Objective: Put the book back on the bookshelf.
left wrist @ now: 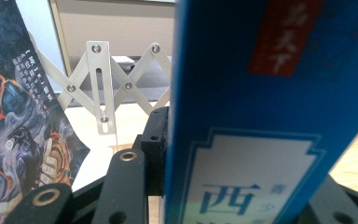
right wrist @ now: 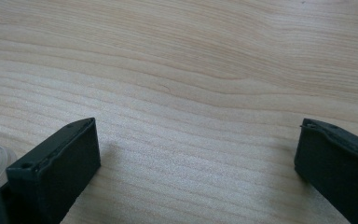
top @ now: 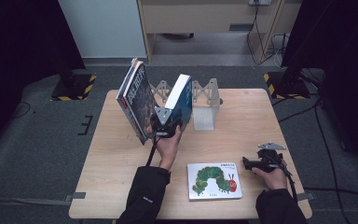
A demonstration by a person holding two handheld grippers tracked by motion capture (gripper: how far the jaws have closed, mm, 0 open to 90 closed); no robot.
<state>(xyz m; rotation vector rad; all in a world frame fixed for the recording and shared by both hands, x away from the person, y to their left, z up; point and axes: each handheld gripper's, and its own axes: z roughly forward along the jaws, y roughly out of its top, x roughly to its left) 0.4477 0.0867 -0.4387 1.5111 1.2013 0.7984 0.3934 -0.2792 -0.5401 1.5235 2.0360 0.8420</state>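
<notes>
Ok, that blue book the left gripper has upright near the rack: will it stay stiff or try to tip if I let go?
The blue book looks thick with a flat cover, so probably stiff, not floppy. The left gripper clamps it low while it leans, so it may tip if released. Its cover looks glossy in the left gripper view, so possibly slippery. The rack beside it could catch it.

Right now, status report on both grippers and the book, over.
Left gripper shut on thick blue book, held tilted at white folding rack. Right gripper open, low over wooden table.

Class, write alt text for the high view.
A person's left gripper holds a blue book upright by a white expanding rack on a wooden table; a caterpillar picture book lies flat near the right gripper.
</notes>
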